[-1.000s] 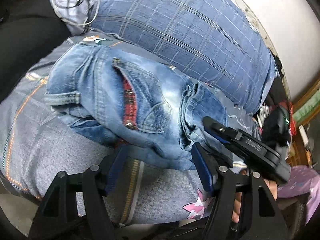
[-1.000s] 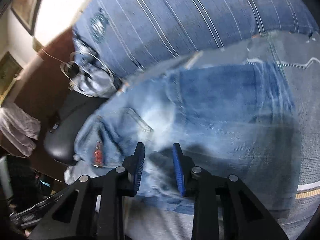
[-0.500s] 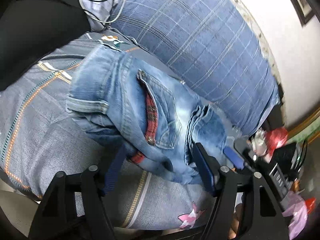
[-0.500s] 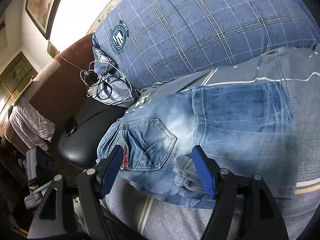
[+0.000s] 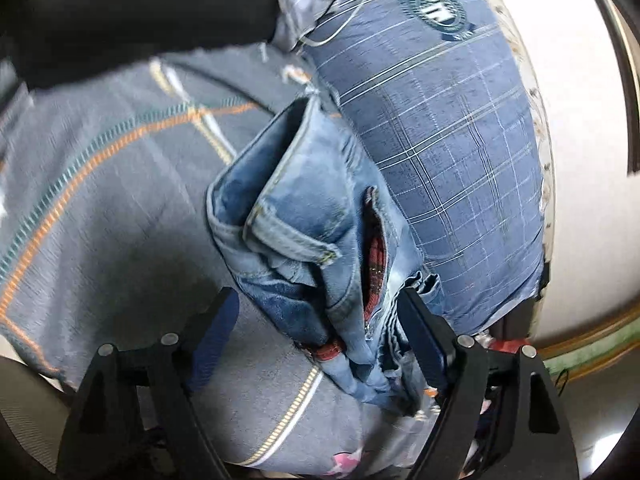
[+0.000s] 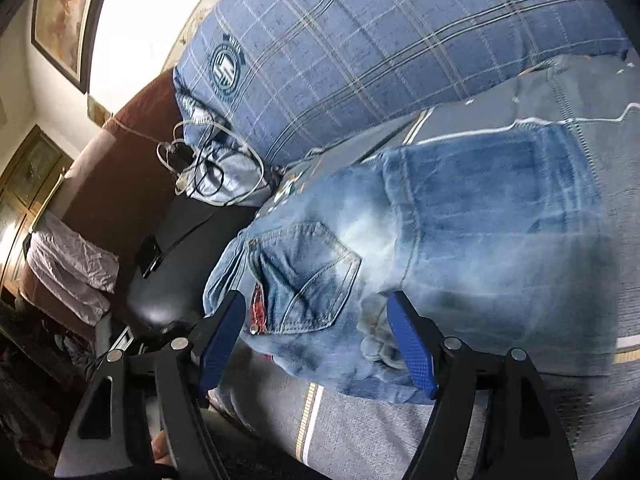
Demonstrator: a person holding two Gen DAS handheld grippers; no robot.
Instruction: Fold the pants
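Observation:
Folded blue jeans (image 5: 312, 208) lie on a grey bedspread (image 5: 120, 220), against a blue plaid pillow (image 5: 440, 120). My left gripper (image 5: 316, 300) hovers at the jeans' near end, jaws opening. The bunched waistband and red plaid lining (image 5: 374, 264) sit between the fingers, nearer the right one, and the pads do not press. In the right wrist view the jeans (image 6: 460, 240) show a back pocket (image 6: 308, 276). My right gripper (image 6: 316, 300) straddles their near edge with jaws opening wide, gripping nothing.
The plaid pillow (image 6: 380, 40) rises just behind the jeans. A tangle of cables (image 6: 208, 168) lies on a small cloth at its left end, beside a black padded object (image 6: 168, 264). The bedspread (image 6: 400, 432) runs to the bed's near edge. A framed picture (image 6: 64, 20) hangs on the wall.
My right gripper went from nearly closed on a denim fold to wide open, letting go. My left gripper rolled and shifted, so the jeans now appear end-on, and its jaws spread further.

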